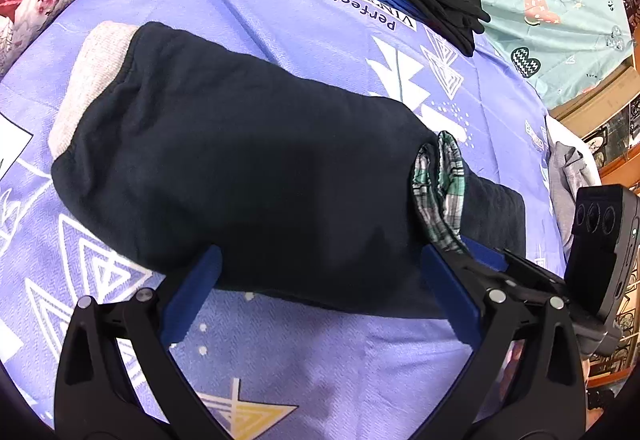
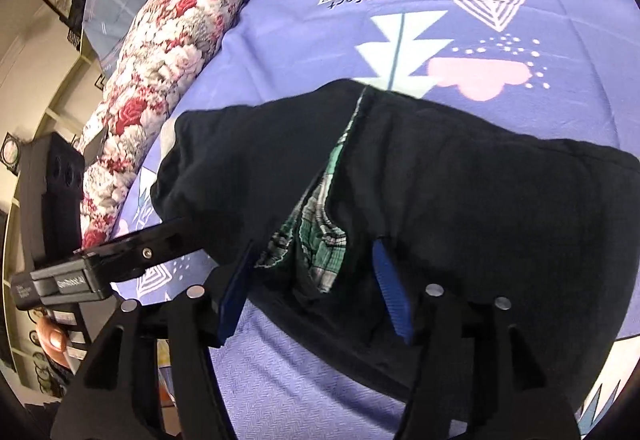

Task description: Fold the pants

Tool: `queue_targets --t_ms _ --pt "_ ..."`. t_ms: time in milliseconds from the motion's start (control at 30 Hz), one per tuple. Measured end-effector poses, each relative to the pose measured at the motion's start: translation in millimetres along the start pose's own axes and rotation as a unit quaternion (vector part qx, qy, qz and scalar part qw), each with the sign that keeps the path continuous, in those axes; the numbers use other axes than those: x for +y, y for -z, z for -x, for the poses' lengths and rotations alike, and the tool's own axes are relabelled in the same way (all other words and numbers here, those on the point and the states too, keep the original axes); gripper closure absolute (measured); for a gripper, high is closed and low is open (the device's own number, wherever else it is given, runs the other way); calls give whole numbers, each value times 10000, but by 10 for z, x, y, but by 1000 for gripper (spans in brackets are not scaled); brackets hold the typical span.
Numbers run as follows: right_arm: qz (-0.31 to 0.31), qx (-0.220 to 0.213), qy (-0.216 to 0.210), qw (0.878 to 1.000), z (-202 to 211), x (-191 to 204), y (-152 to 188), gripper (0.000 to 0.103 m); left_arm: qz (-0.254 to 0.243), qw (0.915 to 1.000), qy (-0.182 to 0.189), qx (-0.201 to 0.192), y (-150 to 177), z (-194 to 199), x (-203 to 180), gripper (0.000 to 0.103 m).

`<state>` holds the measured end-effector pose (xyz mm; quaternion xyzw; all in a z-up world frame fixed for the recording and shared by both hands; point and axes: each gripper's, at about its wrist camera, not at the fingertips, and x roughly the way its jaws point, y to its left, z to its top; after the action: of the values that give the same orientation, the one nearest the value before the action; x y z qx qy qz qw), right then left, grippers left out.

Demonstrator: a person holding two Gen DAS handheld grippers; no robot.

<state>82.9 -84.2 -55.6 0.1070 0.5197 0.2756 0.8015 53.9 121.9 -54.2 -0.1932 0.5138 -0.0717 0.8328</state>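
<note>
We see dark pants (image 1: 248, 168), folded, lying mid-bed (image 1: 320, 360); they look thick, soft and floppy, best taken at a doubled edge beside the plaid lining (image 1: 444, 184). The left gripper (image 1: 320, 292) and right gripper (image 2: 316, 280) both stand released, straddling the near edge. The sheet reads "Perfect VINTAGE" (image 1: 366, 2); the left gripper's body reads, perhaps, "GenRobot.AI" (image 2: 71, 283).

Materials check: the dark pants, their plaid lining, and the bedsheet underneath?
Dark pants: looks like thick matte knit, maybe fleece or sweatshirt cotton; soft bulky folds, no sheen.
Plaid lining: thin woven cloth, green, white and black checks, crumpled.
Bedsheet: printed purple fabric with a fine ribbed weave; fibre unclear.
</note>
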Motion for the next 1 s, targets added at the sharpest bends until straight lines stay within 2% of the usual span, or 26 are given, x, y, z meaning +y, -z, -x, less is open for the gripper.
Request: queue_targets --t_ms 200,300,367,400,467,600,633,700,733,900,1000 --pt "-71 149 -223 9996 -90 -40 -8 40 -19 9997 -192 -150 -6 110 -42 2" --pt "-440 247 -639 9967 -101 -190 -58 40 -91 9995 -288 -129 -10 105 -134 2" --pt "-872 257 -1098 9898 32 -340 -92 40 -243 9990 -335 -141 6 112 -223 2" --pt "-933 160 -1172 9886 137 -404 -103 40 -284 9989 -344 -142 12 111 -255 2" --pt "-840 -155 -934 9920 379 -493 -113 40 -372 9986 -336 -145 19 108 -325 2" --pt "-889 -798 173 9927 878 -867 -53 40 -503 9985 -199 -91 9 54 -483 2" --pt "-917 -862 319 9915 929 -930 -35 42 -521 9985 -145 -67 9 40 -511 2" --pt "-1018 -919 529 9891 1015 -1095 19 73 -590 9982 -70 0 7 -9 -603 2" --pt "-1119 -814 606 9885 1007 -1183 39 98 -632 9980 -89 16 8 -33 -645 2" --pt "-1144 -864 727 9870 935 -1343 -3 100 -747 9970 -113 149 48 -136 -774 2" --pt "-1069 -738 924 9872 814 -1350 -79 100 -773 9967 -154 199 72 -183 -805 2"
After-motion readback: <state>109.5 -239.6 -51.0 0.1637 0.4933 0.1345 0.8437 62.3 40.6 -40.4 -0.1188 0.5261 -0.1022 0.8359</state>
